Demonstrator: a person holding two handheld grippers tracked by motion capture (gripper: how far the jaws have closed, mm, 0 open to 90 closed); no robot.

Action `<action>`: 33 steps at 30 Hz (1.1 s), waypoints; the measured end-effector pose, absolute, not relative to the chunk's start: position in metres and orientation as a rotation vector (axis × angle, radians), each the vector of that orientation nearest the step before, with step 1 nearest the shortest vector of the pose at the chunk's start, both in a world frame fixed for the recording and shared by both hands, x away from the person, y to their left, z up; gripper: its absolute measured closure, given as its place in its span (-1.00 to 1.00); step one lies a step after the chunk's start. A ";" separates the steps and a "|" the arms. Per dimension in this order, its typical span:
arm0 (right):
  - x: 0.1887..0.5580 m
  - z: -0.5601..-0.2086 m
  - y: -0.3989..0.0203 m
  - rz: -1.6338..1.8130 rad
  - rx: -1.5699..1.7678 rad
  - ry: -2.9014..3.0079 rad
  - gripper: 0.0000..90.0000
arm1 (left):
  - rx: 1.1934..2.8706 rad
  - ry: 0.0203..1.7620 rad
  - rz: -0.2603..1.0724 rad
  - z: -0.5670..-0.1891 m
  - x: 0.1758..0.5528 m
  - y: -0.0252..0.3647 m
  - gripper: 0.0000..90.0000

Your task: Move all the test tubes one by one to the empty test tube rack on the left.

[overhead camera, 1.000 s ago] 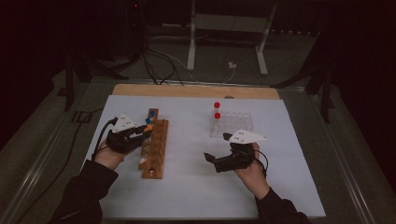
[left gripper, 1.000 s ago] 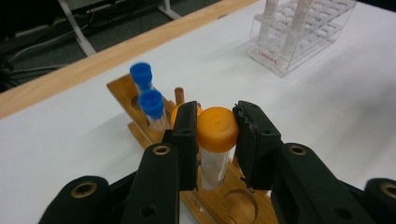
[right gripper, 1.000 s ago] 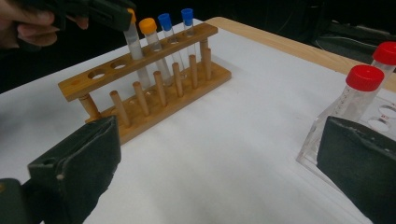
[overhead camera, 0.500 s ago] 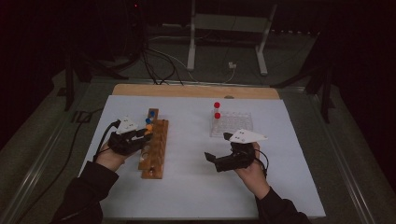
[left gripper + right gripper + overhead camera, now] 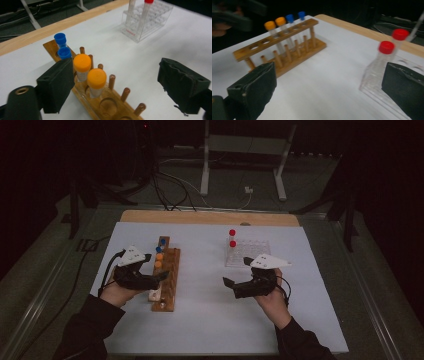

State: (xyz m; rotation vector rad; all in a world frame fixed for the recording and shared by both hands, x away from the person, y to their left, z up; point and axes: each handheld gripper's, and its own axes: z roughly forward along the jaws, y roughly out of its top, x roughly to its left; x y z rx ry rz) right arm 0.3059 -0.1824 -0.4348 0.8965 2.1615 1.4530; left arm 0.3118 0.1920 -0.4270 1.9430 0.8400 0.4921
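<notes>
A wooden tube rack stands on the white sheet at the left. It holds two blue-capped tubes and two orange-capped tubes. My left gripper is at the rack. Its jaws have just been opening and now stand wide. The orange-capped tubes sit close to its left pad, and no pad presses on them. My right gripper is open and holds nothing, just in front of the clear rack, which holds two red-capped tubes.
The white sheet covers most of the table, with a wooden strip along its far edge. Metal stand legs and cables lie beyond the table. A cable trails from the left gripper.
The left gripper's jaws were closed in the earlier frames and now stand wide apart beside the orange-capped tubes. The right gripper has kept still.
</notes>
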 end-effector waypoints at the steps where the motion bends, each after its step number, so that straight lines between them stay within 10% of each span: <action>1: 0.309 -0.435 -0.184 1.445 0.906 2.156 -1.00 | 1.943 0.840 0.492 -0.427 0.312 0.192 -0.81; 16: 0.364 -0.454 -0.189 1.293 1.027 2.109 -0.84 | 1.889 0.696 0.386 -0.427 0.295 0.199 -0.98; 33: 0.401 -0.469 -0.181 1.198 1.066 2.141 0.34 | 1.876 0.688 0.396 -0.427 0.295 0.202 -0.98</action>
